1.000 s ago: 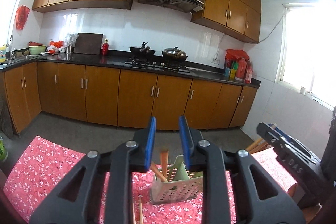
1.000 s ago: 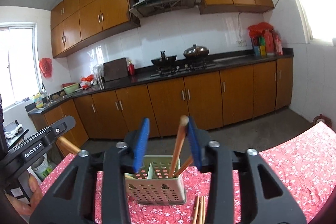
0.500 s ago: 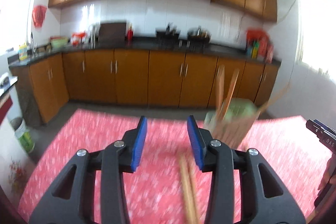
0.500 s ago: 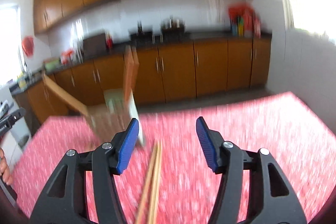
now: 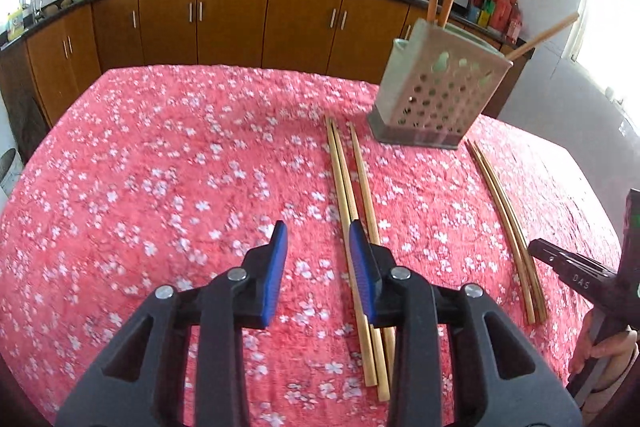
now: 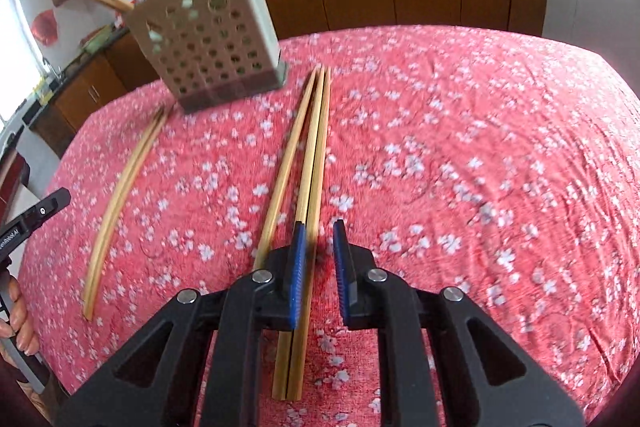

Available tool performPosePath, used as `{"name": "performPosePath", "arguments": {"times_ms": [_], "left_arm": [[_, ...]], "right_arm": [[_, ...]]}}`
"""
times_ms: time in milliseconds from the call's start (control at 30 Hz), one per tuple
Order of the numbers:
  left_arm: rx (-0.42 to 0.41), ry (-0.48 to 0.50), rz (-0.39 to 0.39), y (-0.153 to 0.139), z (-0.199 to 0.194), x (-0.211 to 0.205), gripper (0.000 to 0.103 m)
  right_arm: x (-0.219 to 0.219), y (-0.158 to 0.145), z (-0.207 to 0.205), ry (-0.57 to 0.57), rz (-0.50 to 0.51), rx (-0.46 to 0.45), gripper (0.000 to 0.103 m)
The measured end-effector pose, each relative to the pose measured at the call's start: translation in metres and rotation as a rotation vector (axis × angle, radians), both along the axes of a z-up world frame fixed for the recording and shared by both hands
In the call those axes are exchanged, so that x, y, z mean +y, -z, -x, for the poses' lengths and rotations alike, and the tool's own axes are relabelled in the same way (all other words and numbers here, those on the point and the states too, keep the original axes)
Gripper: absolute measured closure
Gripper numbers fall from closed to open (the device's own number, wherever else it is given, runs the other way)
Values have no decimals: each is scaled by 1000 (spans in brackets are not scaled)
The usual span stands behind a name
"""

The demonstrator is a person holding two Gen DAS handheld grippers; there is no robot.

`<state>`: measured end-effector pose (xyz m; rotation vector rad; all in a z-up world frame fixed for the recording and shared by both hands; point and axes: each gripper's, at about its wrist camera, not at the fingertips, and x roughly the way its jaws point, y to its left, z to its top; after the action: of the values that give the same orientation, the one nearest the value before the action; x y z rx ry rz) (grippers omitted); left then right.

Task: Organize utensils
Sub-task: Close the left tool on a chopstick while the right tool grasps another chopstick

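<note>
A perforated utensil holder (image 5: 434,95) stands on the red floral tablecloth with several wooden chopsticks upright in it; it also shows in the right wrist view (image 6: 212,35). Loose chopsticks lie on the cloth: a group of three (image 5: 352,187) and a pair (image 5: 504,219). In the right wrist view the group (image 6: 308,163) lies in the middle and the pair (image 6: 124,195) to the left. My left gripper (image 5: 316,239) is open and empty, just left of the group. My right gripper (image 6: 319,239) is open, low over the near part of the group.
The red floral tablecloth (image 5: 160,167) covers the table. Wooden kitchen cabinets (image 5: 240,15) and a black counter with woks stand behind. The other gripper and a hand show at the right edge (image 5: 580,279) and at the left edge (image 6: 24,227).
Both grippers have tilted and dropped from above the holder down toward the cloth. The right gripper let go of the chopstick it held in the holder. Loose chopsticks now lie right under the fingers.
</note>
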<state>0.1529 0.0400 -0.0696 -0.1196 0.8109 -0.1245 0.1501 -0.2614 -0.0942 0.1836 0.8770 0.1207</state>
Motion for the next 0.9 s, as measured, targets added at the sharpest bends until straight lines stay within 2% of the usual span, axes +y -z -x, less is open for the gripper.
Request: {"name": "performPosePath", "arguments": {"times_ms": [133, 200, 300, 433, 600, 900], "left_arm": [[17, 8, -4, 3, 0, -5, 71], [23, 14, -4, 4, -2, -6, 75], [41, 35, -1, 8, -2, -8, 81], [58, 66, -1, 14, -3, -15, 85], [85, 101, -33, 22, -5, -23, 91], [101, 106, -97, 33, -8, -31, 92]], "right_arm": [[-1, 4, -4, 14, 32, 7, 91], [3, 6, -5, -1, 33, 6, 90], [2, 6, -7, 21, 104, -3, 96], [-19, 8, -11, 108, 58, 9, 96], [-18, 11, -10, 94, 83, 4, 96], [-19, 5, -3, 69, 67, 9, 95]]}}
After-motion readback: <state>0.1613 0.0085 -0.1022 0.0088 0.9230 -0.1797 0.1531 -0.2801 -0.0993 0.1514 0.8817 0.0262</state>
